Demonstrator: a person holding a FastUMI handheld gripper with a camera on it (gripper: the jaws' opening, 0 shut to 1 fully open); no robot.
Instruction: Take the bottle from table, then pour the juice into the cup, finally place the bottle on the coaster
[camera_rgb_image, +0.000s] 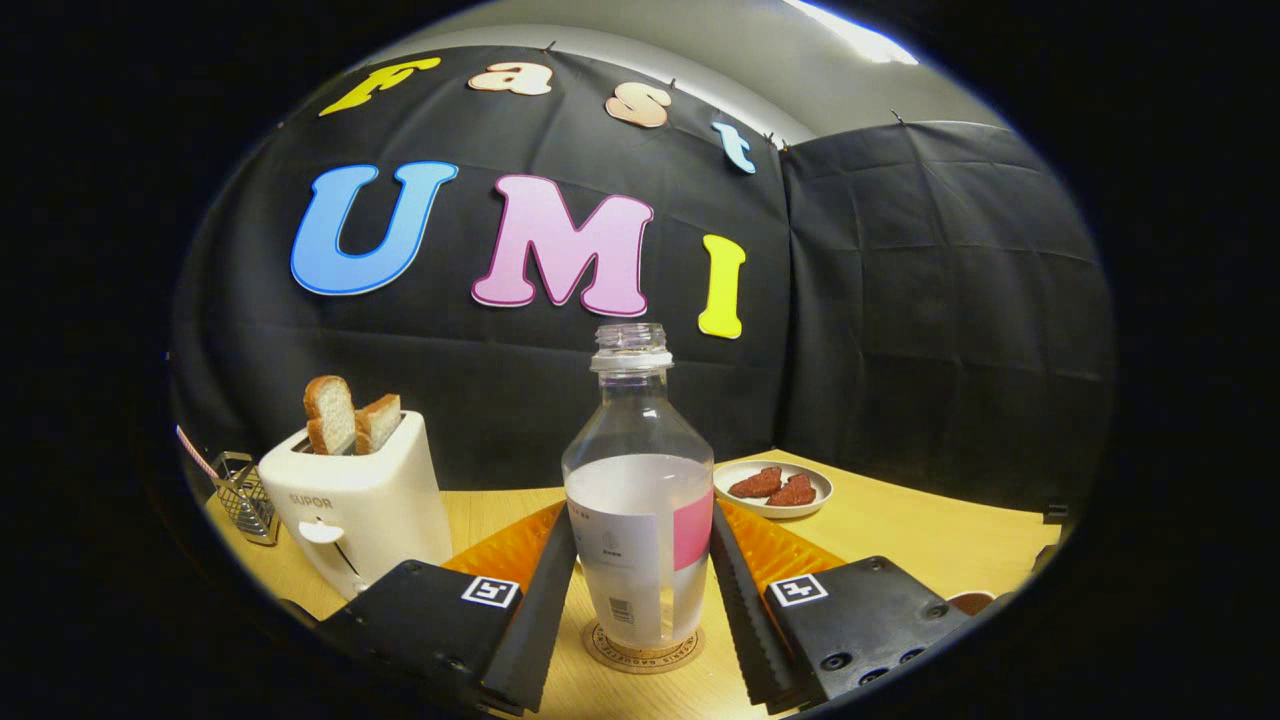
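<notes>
Your gripper (640, 590), low centre of frame: fingers spread, flanking the bottle (640, 500); whether the pads press on it you cannot tell. Bottle: upright between the fingers on the round coaster (643, 648), clear, uncapped, roughly half full of pale liquid, white-and-pink label. Left: white toaster (355, 505) with two bread slices (350, 415), wire basket (245, 495) beside it. Behind the fingers: orange mat (510, 550). Right: plate (772, 488) with red pieces; brown rim (972, 601), possibly the cup.

Clear glossy plastic bottle (638, 480), wood table (900, 530), ribbed matt blk fingers (745, 610).
</notes>
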